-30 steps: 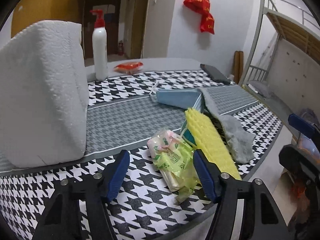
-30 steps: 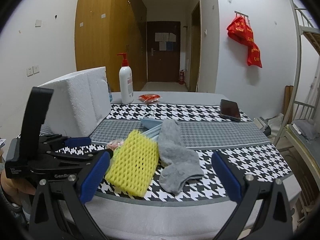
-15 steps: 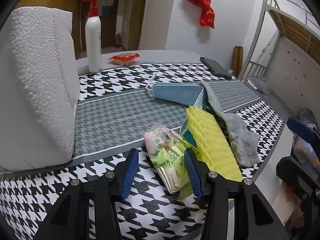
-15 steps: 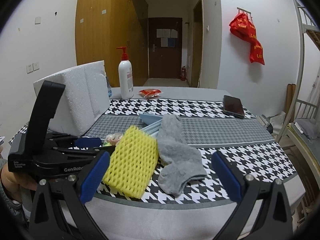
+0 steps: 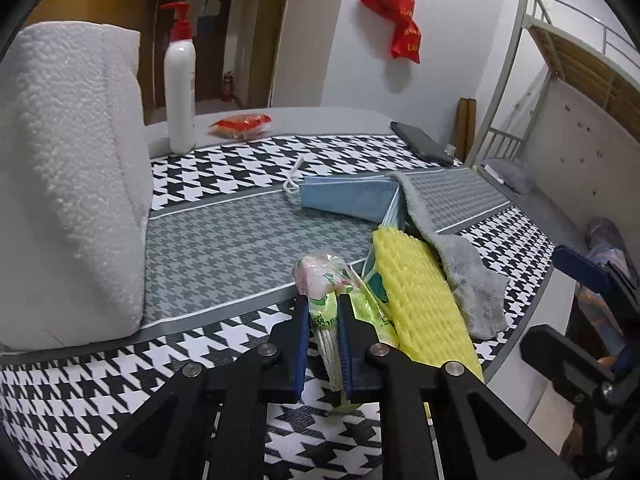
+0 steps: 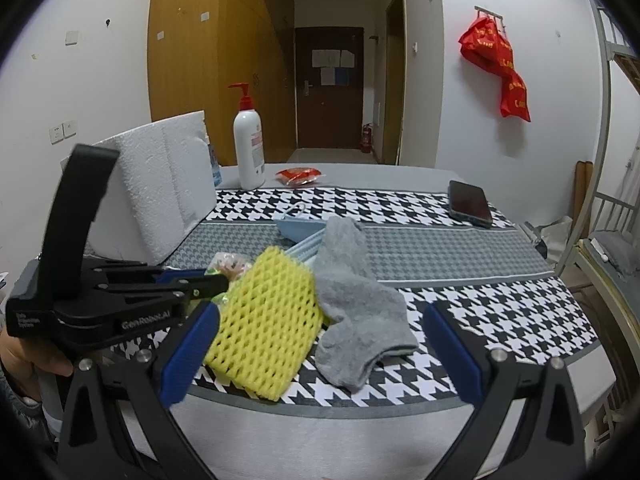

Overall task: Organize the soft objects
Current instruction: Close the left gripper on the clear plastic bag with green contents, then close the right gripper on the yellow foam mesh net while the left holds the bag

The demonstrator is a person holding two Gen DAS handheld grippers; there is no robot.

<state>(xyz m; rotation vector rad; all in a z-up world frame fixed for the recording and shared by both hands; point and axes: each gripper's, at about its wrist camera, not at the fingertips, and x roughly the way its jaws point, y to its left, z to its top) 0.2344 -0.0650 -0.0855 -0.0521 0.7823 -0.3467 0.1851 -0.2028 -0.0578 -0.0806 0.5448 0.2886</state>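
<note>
Two grippers work at the near edge of a table (image 6: 400, 176) spread with a black-and-white houndstooth cloth (image 5: 240, 160). At the far left a white foam block (image 5: 68, 184) stands on the cloth, and behind its right end is a white pump bottle (image 5: 180, 80) with a red top; a small red packet (image 5: 240, 125) lies just right of the bottle. Near the front, the left gripper (image 5: 324, 320) has just been closing, and its blue pads now clamp a green-and-pink tissue pack (image 5: 326, 300), which lies on the cloth with its far end poking out past the fingertips. Just right of the pack, touching it, lies a yellow foam net sleeve (image 5: 420, 300), resting partly on a blue face mask (image 5: 348, 198) that spreads out behind it. A grey sock (image 6: 352, 300) lies draped over the mask and against the right side of the sleeve. The right gripper (image 6: 320, 344) hangs at the near table edge with its jaws wide apart and nothing between them, the sleeve and sock lying just beyond. A dark phone (image 6: 469, 203) rests far right on the cloth.
</note>
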